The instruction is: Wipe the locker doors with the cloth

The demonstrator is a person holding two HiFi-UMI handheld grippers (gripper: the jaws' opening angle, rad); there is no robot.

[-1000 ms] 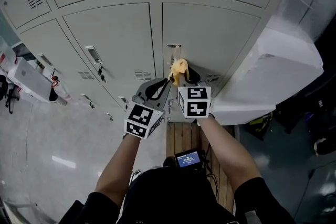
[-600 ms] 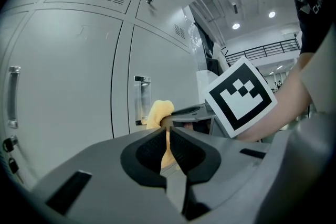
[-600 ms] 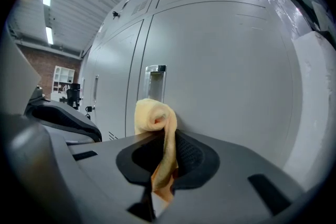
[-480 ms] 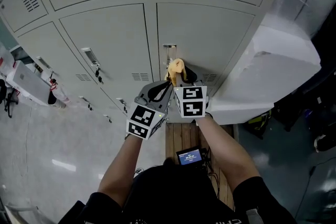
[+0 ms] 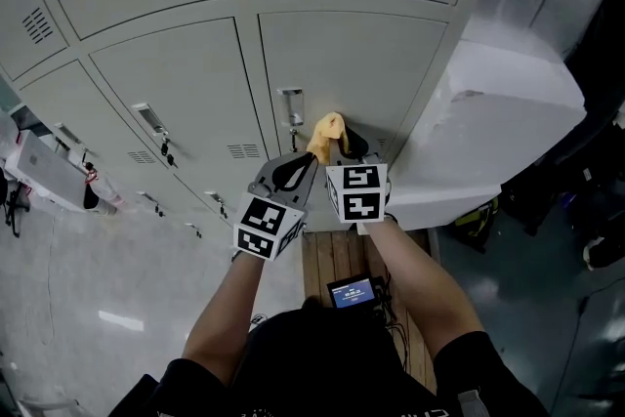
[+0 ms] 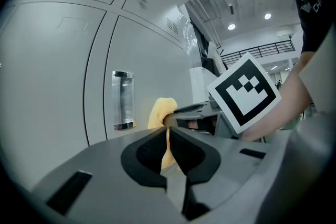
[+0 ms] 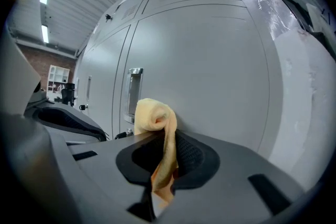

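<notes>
The right gripper (image 5: 337,148) is pinching the yellow cloth (image 5: 328,132) hard between its jaws. One end is bunching into a roll above the jaw tips and the rest is trailing down through the pads. That roll is sitting right up at the grey locker door (image 5: 361,63), just right of its recessed metal handle (image 5: 290,105); whether it is actually touching the door, I cannot tell. The left gripper (image 6: 167,132) is hovering close on the left, its jaws pressed together to a thin slit and holding nothing, with the cloth's yellow peeking through from behind. Both grippers are pointing at the far lockers, side by side, marker cubes nearly touching. A white wrapped block (image 5: 488,132) is leaning in on the right
</notes>
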